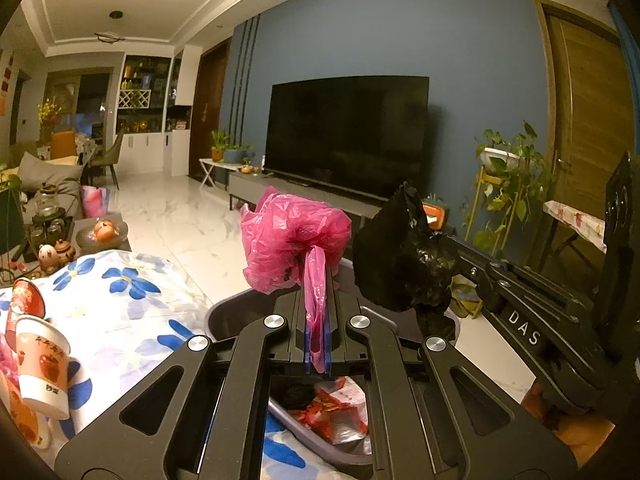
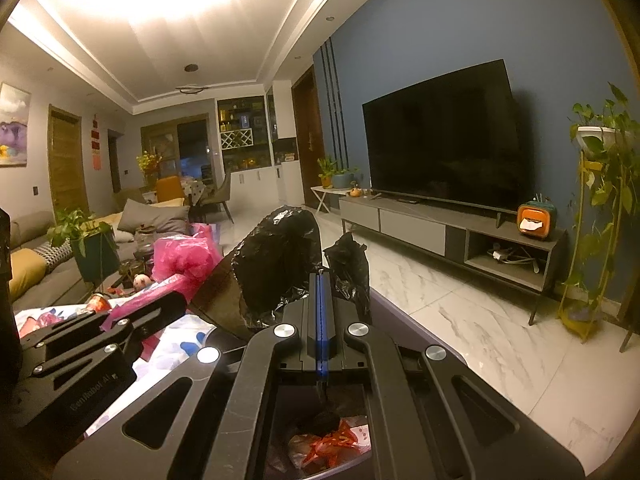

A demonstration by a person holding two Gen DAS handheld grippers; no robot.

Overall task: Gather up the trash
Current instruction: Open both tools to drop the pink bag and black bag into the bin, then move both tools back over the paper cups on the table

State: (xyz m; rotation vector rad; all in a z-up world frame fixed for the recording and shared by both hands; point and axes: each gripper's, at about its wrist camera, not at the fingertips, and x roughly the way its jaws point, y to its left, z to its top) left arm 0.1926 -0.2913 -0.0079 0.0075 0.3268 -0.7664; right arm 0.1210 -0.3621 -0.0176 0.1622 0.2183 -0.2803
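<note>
Pink bag (image 1: 294, 236) pinched in left gripper (image 1: 316, 336) above bin (image 1: 224, 312)

Blue wall (image 2: 440, 20), black television (image 2: 440, 136) on grey console (image 2: 420, 228), white marble floor (image 2: 500, 344), lit ceiling (image 2: 168, 12)

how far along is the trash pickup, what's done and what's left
Done: wrappers already lie in the grey bin. In hand: the left gripper is shut on a pink bag, the right gripper on a black bag, both above the bin. Left: paper cups on the flowered cloth.
</note>
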